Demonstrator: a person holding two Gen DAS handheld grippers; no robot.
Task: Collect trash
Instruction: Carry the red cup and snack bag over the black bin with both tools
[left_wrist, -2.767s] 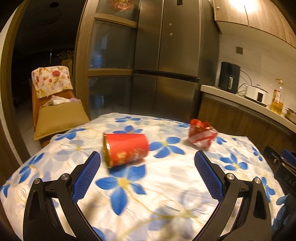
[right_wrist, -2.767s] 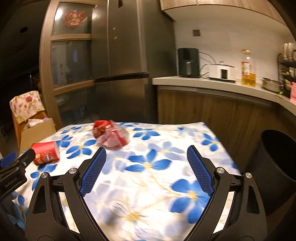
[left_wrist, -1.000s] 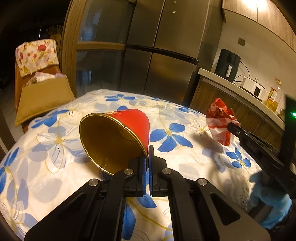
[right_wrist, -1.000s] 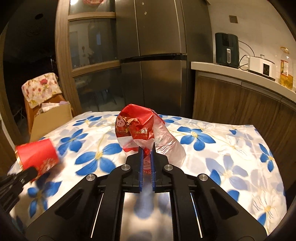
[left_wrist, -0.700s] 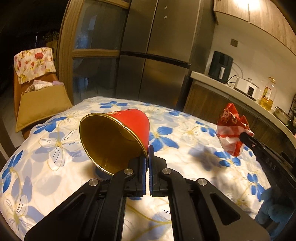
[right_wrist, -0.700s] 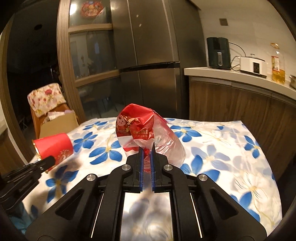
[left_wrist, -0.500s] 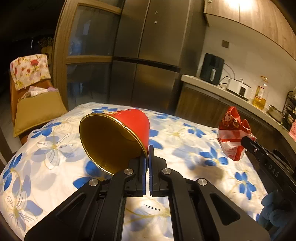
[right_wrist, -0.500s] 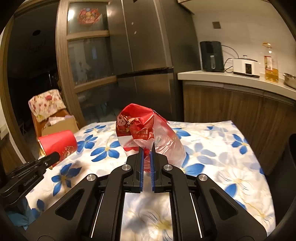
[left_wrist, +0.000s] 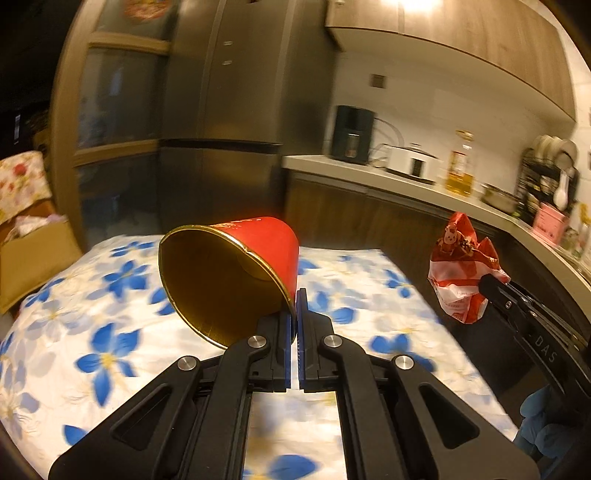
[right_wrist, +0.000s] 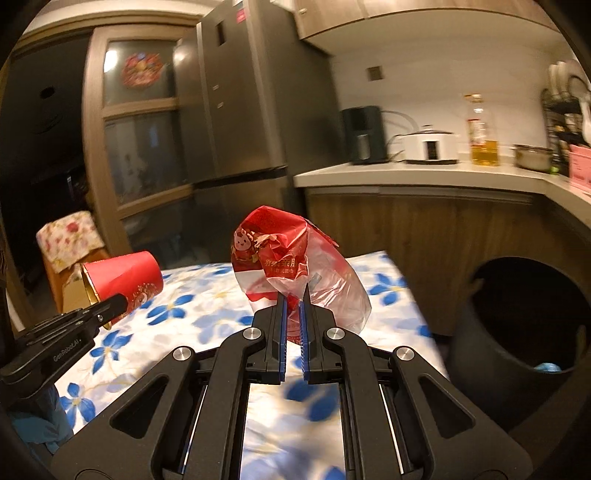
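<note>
My left gripper (left_wrist: 295, 314) is shut on the rim of a red paper cup (left_wrist: 229, 273) with a gold inside, held on its side above the flowered tablecloth (left_wrist: 110, 350). My right gripper (right_wrist: 293, 306) is shut on a crumpled red and clear plastic wrapper (right_wrist: 295, 266), held above the table. The cup also shows in the right wrist view (right_wrist: 125, 280), at the left. The wrapper also shows in the left wrist view (left_wrist: 461, 277), at the right. A dark round trash bin (right_wrist: 524, 332) stands open at the right of the table.
A steel fridge (left_wrist: 229, 110) and a glass-door cabinet (right_wrist: 140, 147) stand behind the table. A kitchen counter (right_wrist: 424, 170) with appliances and an oil bottle runs along the right. A cardboard box (left_wrist: 33, 258) sits at the left.
Both grippers closed on the cup and the wrapper, lifted them off the table and have swung right. The trash bin has come into the right wrist view.
</note>
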